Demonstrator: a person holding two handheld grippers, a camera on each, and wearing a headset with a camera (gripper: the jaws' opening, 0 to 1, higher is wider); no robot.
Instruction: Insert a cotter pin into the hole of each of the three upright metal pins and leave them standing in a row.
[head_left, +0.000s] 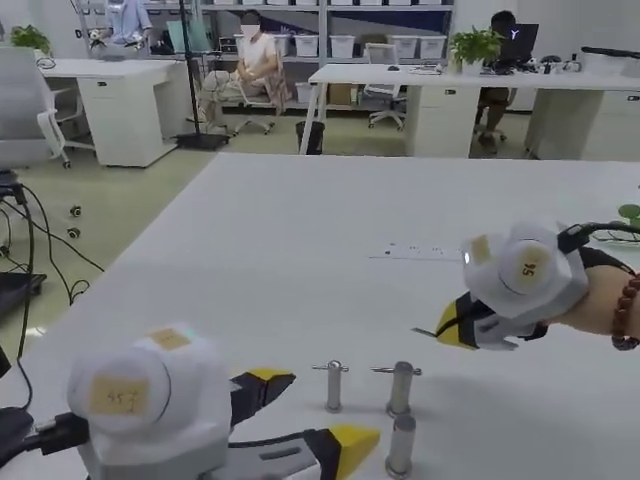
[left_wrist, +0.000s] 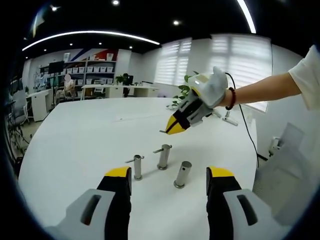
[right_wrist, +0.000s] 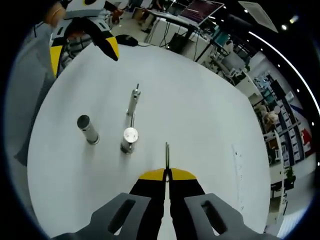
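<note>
Three upright metal pins are seen standing close together on the near part of the white table. Cotter pins are seated through the two farther ones, the left pin and the right pin; the nearest pin is not yet pinned. The right gripper is held above and right of them, its jaws pressed together on a third cotter pin. The left gripper is held at the near left, jaws spread wide apart
</note>
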